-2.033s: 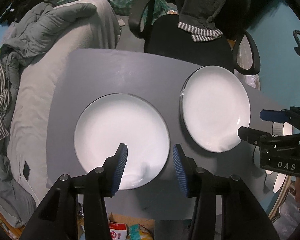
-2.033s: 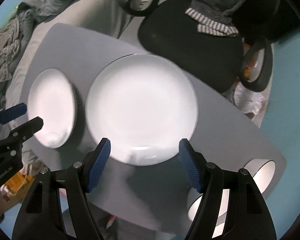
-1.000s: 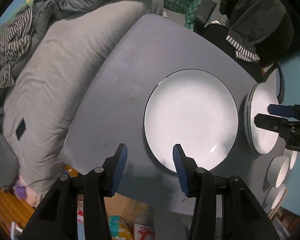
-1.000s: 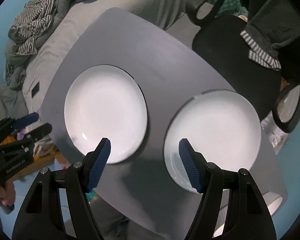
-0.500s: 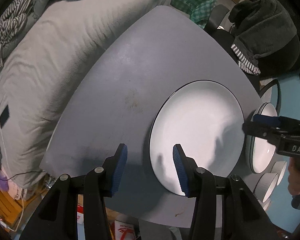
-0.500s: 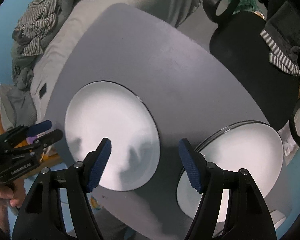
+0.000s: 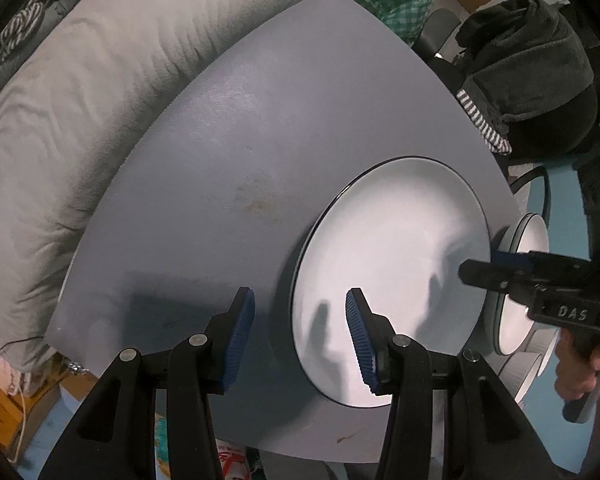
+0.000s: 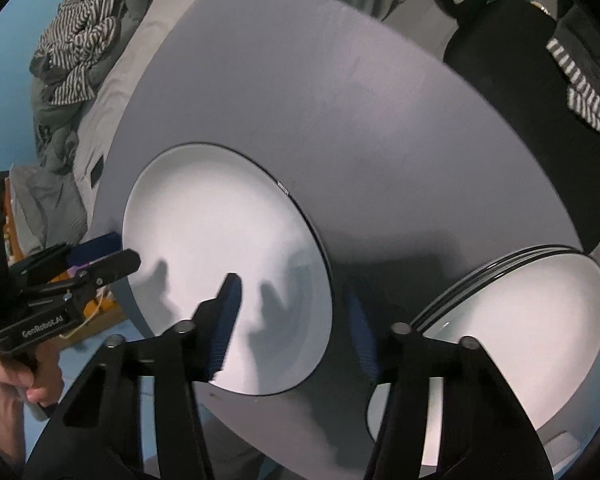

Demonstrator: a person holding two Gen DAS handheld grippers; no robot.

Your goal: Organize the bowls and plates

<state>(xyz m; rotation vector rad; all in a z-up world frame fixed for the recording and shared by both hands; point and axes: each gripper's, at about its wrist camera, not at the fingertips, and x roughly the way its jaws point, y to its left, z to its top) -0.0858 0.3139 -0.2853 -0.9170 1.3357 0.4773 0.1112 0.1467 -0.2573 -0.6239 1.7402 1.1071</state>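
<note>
A single white plate (image 7: 396,264) with a dark rim lies on the grey table (image 7: 228,152); it also shows in the right wrist view (image 8: 220,248). A stack of white plates (image 8: 540,304) sits to its right, and shows in the left wrist view (image 7: 524,280). My left gripper (image 7: 300,334) is open and straddles the single plate's near left rim. My right gripper (image 8: 292,320) is open and straddles its right rim. Each gripper shows in the other's view, the right (image 7: 500,268) and the left (image 8: 100,252). White bowls (image 7: 520,372) sit at the table's right end.
A bed with grey bedding (image 7: 60,92) and striped clothes (image 8: 76,36) runs along the table's left side. A black office chair (image 8: 512,60) draped with dark clothing stands behind the table. Boxes and clutter (image 7: 12,396) lie on the floor below the near edge.
Both grippers have come lower and closer to the single plate, one on each side of it. Neither has closed. The plates have not moved.
</note>
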